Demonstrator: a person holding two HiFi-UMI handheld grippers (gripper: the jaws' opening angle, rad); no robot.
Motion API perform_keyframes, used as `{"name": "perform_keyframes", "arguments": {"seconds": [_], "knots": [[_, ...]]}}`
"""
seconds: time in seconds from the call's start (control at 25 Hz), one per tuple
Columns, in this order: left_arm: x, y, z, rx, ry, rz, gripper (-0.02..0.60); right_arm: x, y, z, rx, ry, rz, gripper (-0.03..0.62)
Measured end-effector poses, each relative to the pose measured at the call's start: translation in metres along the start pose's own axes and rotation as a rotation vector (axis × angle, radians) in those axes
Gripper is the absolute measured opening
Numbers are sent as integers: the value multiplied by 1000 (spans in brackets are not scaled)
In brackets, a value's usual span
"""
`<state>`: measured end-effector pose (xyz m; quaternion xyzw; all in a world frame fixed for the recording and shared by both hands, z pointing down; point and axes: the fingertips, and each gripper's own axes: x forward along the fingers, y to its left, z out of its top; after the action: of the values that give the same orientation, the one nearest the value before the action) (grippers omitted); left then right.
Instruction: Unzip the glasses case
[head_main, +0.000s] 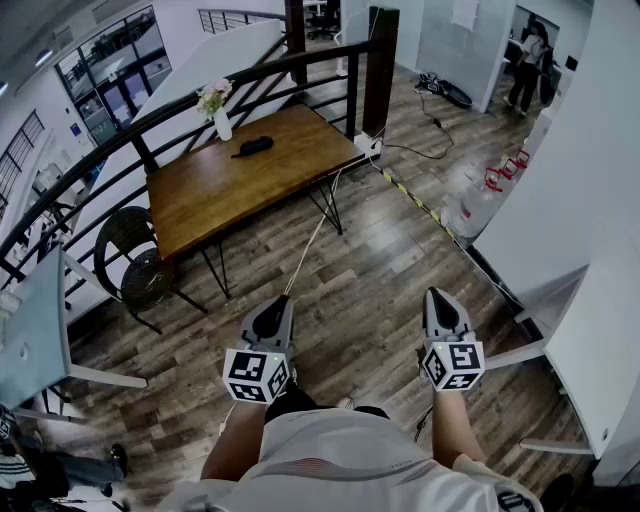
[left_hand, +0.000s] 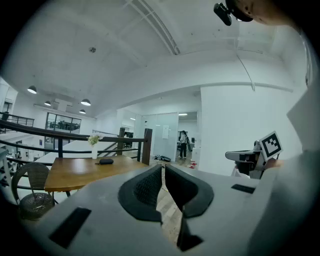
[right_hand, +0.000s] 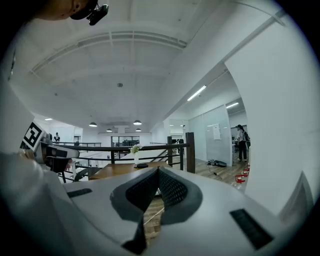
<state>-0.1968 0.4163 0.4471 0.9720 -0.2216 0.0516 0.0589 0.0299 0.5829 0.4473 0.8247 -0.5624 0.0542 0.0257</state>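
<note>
A dark glasses case (head_main: 254, 146) lies on the far side of a wooden table (head_main: 230, 190), well ahead of me. The case also shows small in the left gripper view (left_hand: 106, 161) and the right gripper view (right_hand: 142, 165). My left gripper (head_main: 275, 318) and right gripper (head_main: 441, 309) hang side by side over the floor, far short of the table. Both are shut with nothing between their jaws; the tips meet in the left gripper view (left_hand: 163, 169) and the right gripper view (right_hand: 158, 171).
A white vase with flowers (head_main: 218, 108) stands near the case. A black railing (head_main: 300, 65) runs behind the table, a wicker chair (head_main: 135, 262) is at its left end, and a white cable (head_main: 310, 245) crosses the floor. White walls (head_main: 590, 200) stand at right. A person (head_main: 528, 65) is far off.
</note>
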Motion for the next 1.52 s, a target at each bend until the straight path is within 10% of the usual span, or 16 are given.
{"name": "perform_keyframes", "arguments": {"seconds": [1.0,1.52], "knots": [[15,4,-5,-16,26,-6,32,14,-9,-13,51,8,-1,51],[106,61,-3,-60,46,-42,31,105,-28,-15,38,73,-34,52]]}}
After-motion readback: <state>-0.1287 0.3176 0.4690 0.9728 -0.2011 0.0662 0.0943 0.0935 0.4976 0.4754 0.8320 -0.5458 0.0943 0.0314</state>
